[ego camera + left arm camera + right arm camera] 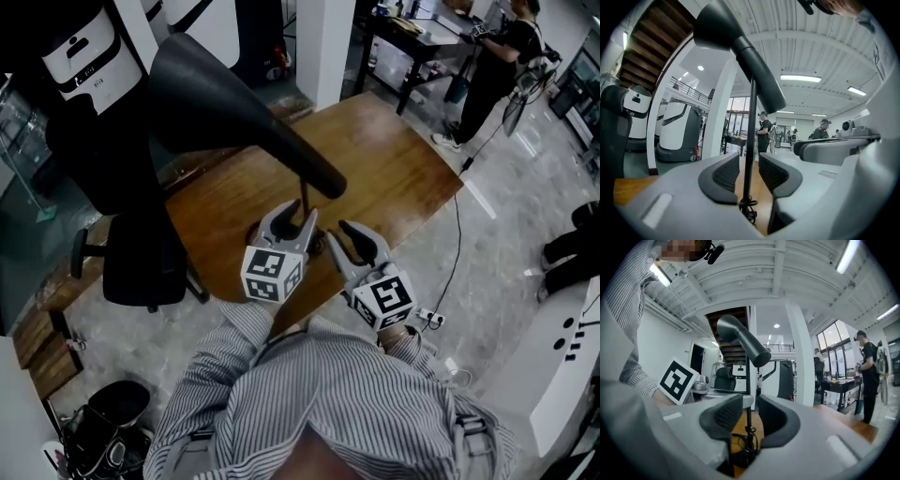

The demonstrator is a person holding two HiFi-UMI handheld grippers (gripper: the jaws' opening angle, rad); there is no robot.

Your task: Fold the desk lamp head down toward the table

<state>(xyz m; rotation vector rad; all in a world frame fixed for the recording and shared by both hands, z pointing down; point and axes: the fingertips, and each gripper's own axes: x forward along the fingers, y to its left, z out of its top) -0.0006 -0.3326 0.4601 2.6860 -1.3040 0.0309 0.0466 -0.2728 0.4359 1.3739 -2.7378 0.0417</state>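
**Both grippers released at the lamp stem**

Well left of the desk lamp's thin stem (pixel 306 200), an office chair (pixel 141 253) stood off the wooden table (pixel 394 169). The black lamp head (pixel 225 103) slanted above the stem, covering its upper joint. The left gripper (pixel 292 223) had its jaws apart around the stem, pads clear of it. Just right of the stem, the right gripper (pixel 340 238) was also unclenched. The stem showed through its gap, whether between the jaws or beyond them unclear. The grippers hid the lamp base.

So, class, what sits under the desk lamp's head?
Under the lamp head, its thin pole runs down to the wooden table, standing between the left tongs, untouched. In the head view the head covers part of the table.
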